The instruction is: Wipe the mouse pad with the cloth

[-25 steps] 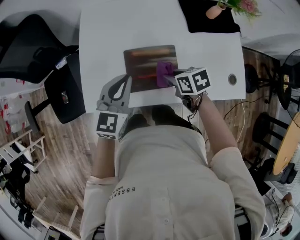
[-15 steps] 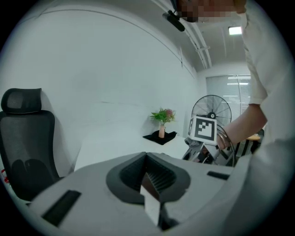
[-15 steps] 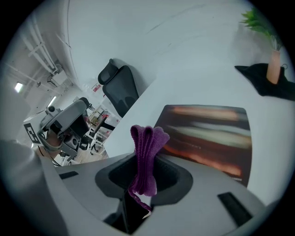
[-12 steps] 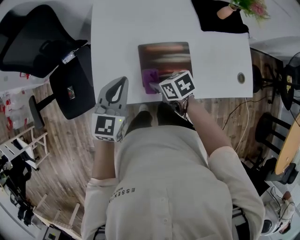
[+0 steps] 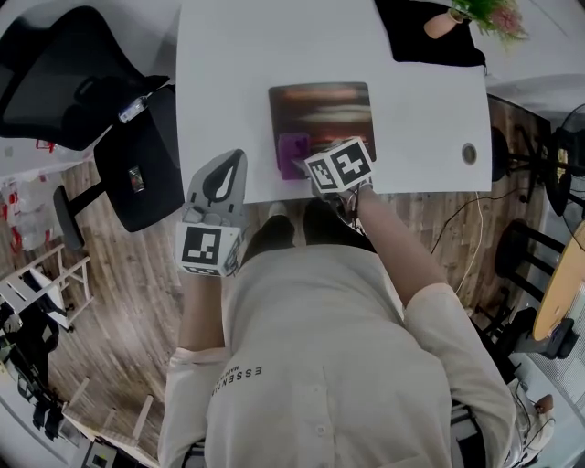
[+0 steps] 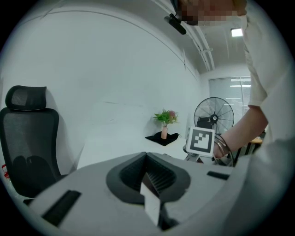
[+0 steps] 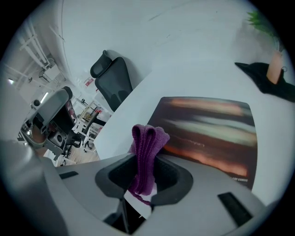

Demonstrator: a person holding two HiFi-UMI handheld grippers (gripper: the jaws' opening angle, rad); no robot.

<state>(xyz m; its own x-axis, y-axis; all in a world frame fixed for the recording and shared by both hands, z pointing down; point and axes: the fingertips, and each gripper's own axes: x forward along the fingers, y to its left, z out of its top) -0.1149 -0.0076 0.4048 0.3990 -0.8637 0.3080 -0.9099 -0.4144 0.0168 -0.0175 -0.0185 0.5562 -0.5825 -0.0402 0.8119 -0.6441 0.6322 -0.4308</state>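
Your right tongs [image 7: 144, 180] are clamped on the purple cloth [image 7: 146, 150]. A folded bunch of it stands up out of the jaws and a short end hangs below them. The mouse pad [image 7: 209, 131] lies straight ahead of these tongs and spreads away to their right. The cloth sits at the pad's near left corner, though whether it presses on the pad or hangs just above it is hard to tell from here. The marker cube [image 5: 340, 165] rides just behind the jaws, with your right hand [image 5: 358, 196] under it.

Your left tongs [image 6: 152, 184] are closed, the ribbed pads together with nothing between them. They hang to the left of the right tongs and well apart from the cloth, their tip over the near edge of the white surface [image 5: 219, 73] and their body off it.

Far ahead of the right tongs and to their right, a vase of flowers [image 5: 441, 20] stands on a black mat [image 5: 430, 46] at the far side of the surface. To the right of those tongs there is a round grommet [image 5: 469, 153] in the surface. A black office chair [image 5: 64, 82] stands to the left of the left tongs, off the surface, and a standing fan [image 6: 213, 117] shows beyond your right forearm.
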